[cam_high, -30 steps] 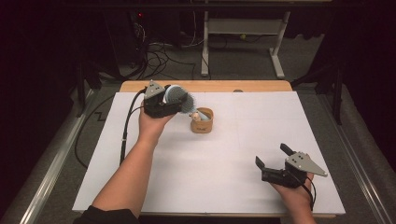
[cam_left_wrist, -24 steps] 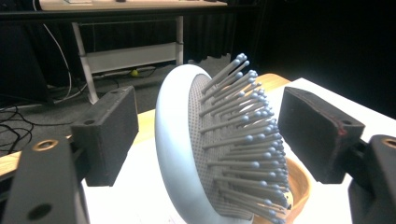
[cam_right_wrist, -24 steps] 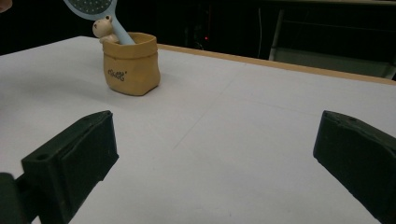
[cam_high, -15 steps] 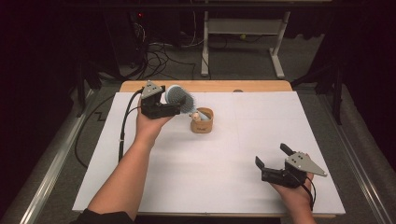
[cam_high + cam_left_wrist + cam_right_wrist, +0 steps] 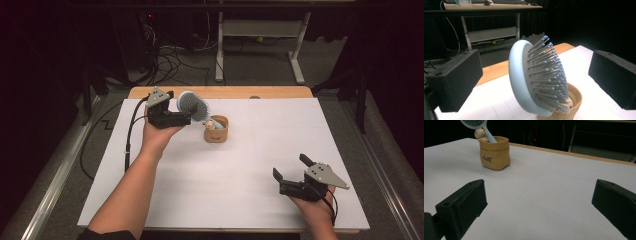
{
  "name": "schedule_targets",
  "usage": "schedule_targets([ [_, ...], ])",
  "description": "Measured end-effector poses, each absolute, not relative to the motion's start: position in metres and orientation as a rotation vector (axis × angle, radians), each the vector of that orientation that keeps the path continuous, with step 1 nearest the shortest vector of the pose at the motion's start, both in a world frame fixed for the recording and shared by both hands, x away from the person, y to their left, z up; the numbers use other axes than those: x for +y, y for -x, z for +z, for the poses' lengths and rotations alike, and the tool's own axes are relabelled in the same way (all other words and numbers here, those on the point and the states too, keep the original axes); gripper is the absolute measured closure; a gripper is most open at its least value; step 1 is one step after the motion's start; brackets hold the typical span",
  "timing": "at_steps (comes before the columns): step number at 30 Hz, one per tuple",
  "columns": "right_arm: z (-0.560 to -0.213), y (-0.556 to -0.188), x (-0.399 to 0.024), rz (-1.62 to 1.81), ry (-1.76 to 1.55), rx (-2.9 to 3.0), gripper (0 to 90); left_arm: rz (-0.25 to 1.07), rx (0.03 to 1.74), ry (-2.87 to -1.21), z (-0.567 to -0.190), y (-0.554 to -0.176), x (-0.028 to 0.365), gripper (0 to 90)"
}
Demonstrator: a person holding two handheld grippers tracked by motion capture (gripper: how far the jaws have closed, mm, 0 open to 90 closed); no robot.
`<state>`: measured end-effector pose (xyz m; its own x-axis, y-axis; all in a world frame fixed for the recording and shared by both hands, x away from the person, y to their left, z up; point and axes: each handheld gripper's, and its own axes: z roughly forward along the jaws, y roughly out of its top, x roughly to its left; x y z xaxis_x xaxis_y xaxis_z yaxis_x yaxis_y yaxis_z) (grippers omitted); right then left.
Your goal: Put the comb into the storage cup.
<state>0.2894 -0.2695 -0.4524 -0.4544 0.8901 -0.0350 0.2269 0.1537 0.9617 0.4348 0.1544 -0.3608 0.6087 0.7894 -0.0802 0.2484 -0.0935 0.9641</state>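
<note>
A light blue hairbrush point(image 5: 192, 105) stands with its handle down in a small tan cup point(image 5: 216, 129). The cup looks like a little sack and sits on the white surface point(image 5: 220, 175), a bit toward 11 o'clock from the middle. A tiny bear figure point(image 5: 480, 133) peeks out of the cup right beside the brush handle. The round head of the brush leans out of the cup toward 10 o'clock, with its bristles pointing to the side.

The left gripper point(image 5: 187, 112) is up at 10 o'clock on the surface, right at the brush head. Its jaws have just been opening and are now spread wide. In the left gripper view the brush head sits between the two black jaws, with a gap on each side, so nothing pinches it.

The right gripper point(image 5: 290, 167) rests in a hand down at 4 o'clock, well apart from the cup. Its jaws are spread wide too, with only bare white surface between them. In the right gripper view it points toward the cup, which is far off at 11 o'clock.
</note>
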Motion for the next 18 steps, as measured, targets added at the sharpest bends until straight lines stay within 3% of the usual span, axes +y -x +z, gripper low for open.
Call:
schedule_targets([
  [18,-0.452,-0.289,-0.269,1.326,-1.069,1.795,0.2,0.506,0.889,-1.679,-0.403,-0.416,0.17,0.0],
])
